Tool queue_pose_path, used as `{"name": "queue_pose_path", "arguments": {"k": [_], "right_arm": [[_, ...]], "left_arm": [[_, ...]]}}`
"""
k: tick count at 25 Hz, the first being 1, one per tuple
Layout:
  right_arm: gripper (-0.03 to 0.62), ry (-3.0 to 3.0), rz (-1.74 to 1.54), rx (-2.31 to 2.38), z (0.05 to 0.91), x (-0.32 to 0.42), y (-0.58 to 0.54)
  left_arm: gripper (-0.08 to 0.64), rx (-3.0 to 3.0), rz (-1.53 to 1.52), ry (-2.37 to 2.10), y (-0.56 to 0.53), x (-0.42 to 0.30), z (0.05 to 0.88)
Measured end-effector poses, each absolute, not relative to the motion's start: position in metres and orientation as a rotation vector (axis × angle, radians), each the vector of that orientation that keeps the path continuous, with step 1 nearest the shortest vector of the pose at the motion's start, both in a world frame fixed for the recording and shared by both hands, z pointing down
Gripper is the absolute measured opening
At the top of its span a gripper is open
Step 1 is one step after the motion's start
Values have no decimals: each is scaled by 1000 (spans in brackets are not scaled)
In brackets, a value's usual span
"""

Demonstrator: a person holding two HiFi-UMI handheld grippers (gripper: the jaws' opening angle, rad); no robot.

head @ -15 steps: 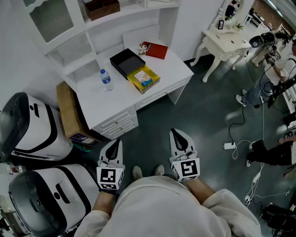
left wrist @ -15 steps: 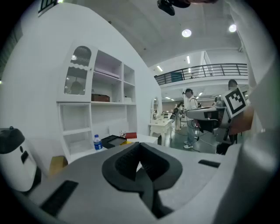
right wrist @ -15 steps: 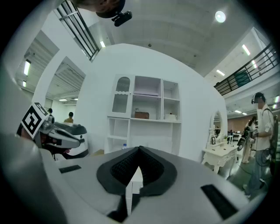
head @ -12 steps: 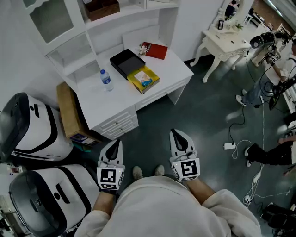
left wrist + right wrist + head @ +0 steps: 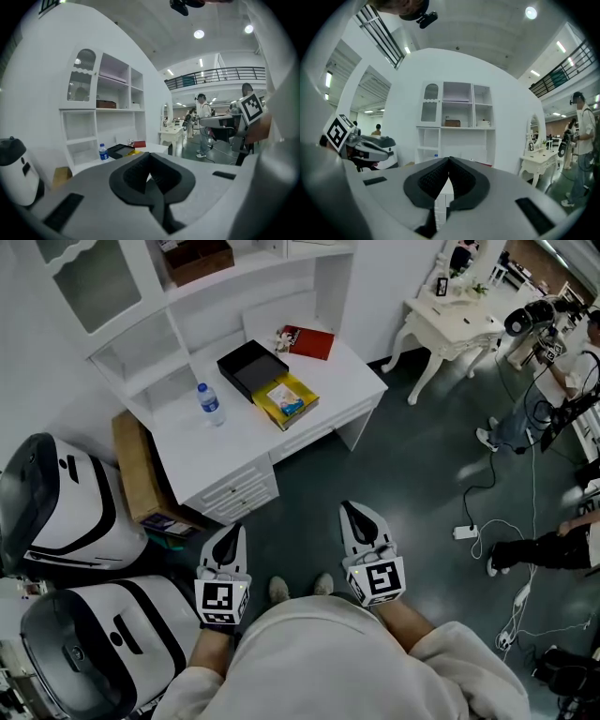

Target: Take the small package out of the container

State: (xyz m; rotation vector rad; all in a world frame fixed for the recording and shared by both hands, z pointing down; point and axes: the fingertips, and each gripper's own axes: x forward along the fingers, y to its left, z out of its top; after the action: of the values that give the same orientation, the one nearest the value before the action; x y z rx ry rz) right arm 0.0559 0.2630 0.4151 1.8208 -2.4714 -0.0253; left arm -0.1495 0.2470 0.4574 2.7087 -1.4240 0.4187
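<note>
On the white desk lies an open yellow container with a small light package inside it. A black box sits against its far side. From the left gripper view the black box and a yellow edge show beyond the jaws. Both grippers hang low by the person's waist, well short of the desk. The left gripper has its jaws shut together, empty. The right gripper is likewise shut on nothing.
A water bottle and a red book also stand on the desk, under white shelves. Two large white-and-black machines and a cardboard box crowd the left. A small white table, floor cables, a power strip and people lie right.
The head view has shifted a little, so the desk sits slightly further left and up. Both grippers keep their place and stay shut. A person's leg at the right has moved.
</note>
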Motion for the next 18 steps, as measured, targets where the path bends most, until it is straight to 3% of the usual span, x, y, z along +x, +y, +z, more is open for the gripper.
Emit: {"name": "queue_pose_path", "arguments": {"k": [2,6,9,18], "right_arm": [[37,-2507,-20,1796,414,55,264],[331,-2543,-4,1741,413,55,263],[411,-2519,-63,1759,410,62,264],[430,-2527,-71,1774,411,92,274]], "left_arm": [[8,2707,425,-1426,249,-149,458],[8,2706,434,-1425,252,-144,458],[8,2708,444,-1425,254,-139,459],[8,2704,478,-1435,261,-116,459]]}}
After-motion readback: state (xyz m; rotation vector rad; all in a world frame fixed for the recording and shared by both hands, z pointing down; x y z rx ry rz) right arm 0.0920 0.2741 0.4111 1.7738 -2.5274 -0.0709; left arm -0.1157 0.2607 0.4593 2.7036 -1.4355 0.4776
